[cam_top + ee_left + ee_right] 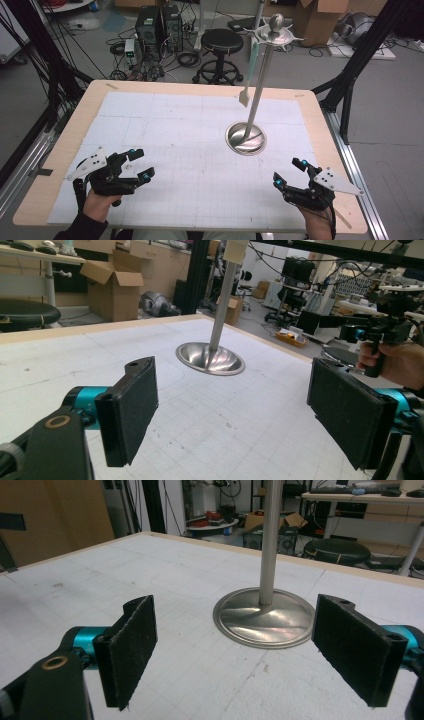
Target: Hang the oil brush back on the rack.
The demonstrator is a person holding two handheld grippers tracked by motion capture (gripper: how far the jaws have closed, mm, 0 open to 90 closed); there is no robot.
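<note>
Table (150, 107) bears a steel stand (246, 137) right of centre — pole upright, its top cut off in both gripper views. Left gripper (137, 163) and right gripper (289, 171) hover wide open, empty.

Parted tongs (235, 655) facing stand base (264, 617)

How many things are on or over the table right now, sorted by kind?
Handheld grippers: 2, the left gripper and the right gripper, both with fingers apart and empty
Metal stand with round base: 1, the stand
Spatula hanging from the stand's top: 1, the spatula
Total: 4
</note>
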